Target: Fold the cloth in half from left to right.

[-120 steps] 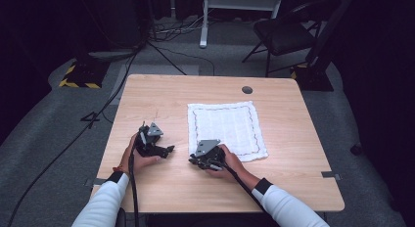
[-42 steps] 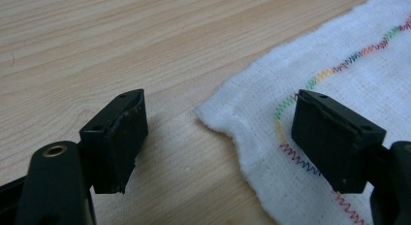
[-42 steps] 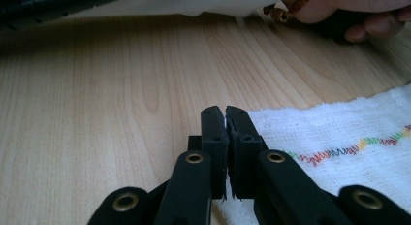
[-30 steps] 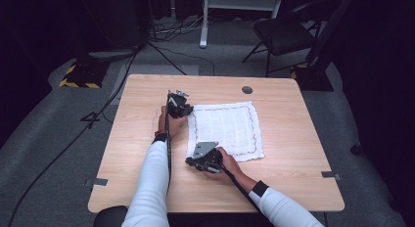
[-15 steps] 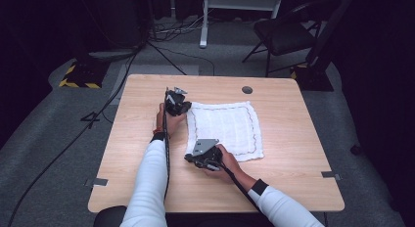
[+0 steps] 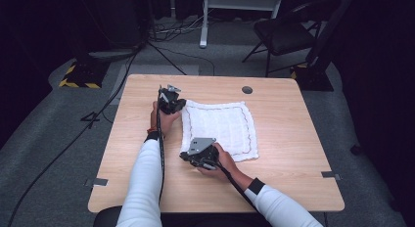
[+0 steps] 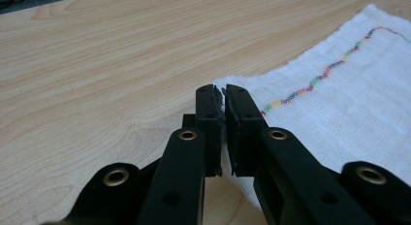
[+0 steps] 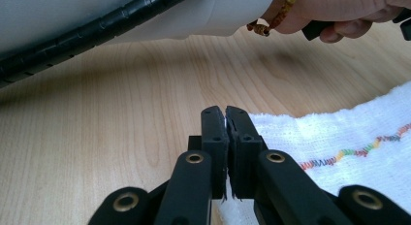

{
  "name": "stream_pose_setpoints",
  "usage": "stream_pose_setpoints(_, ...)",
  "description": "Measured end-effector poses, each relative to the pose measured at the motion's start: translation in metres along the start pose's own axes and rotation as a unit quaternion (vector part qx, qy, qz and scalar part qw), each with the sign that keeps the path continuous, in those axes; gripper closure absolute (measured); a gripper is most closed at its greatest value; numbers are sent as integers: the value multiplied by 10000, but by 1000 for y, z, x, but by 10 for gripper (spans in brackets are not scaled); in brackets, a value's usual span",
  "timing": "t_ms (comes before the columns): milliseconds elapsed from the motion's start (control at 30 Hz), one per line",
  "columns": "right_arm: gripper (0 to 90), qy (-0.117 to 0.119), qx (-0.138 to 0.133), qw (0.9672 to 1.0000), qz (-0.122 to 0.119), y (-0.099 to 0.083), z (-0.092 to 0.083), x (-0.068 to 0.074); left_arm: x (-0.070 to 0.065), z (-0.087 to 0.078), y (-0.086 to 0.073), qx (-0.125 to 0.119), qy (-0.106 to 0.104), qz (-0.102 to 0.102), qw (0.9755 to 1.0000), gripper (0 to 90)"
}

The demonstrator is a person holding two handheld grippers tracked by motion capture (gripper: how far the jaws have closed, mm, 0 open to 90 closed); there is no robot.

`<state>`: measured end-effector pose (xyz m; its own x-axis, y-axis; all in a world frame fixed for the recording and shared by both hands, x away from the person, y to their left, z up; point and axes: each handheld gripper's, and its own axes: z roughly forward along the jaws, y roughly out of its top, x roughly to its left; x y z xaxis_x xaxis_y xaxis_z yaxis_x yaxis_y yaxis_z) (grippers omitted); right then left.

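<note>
Jaws on white stitched cloth (image 6: 220,126)

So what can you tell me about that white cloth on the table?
The white cloth is a square of soft, woven gauze-like fabric with a wavy rainbow-coloured stitch line near its edges. It lies spread almost flat on the wooden table. The left gripper pinches its far left corner, and the right gripper pinches its near left corner.

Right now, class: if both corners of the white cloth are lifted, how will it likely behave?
The white cloth looks thin and loosely woven, so it would probably sag between the left claw and right claw. It seems light. Lying flat on the table, it likely drags rather than rolls.
</note>
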<state>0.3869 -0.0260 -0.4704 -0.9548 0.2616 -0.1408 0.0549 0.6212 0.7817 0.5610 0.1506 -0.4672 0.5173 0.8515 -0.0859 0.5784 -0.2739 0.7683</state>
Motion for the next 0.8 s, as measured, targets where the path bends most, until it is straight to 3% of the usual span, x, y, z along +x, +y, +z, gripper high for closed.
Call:
stream_pose_setpoints(367, 878, -254, -76, 9996, 92, -8, -35, -15, -16, -1, 20, -126, -32, 185, 9997, 847)
stream_pose_setpoints(800, 878, -575, -212, 9977, 278, -31, -85, -30, -52, 16, 41, -177, -201, 422, 9988, 846)
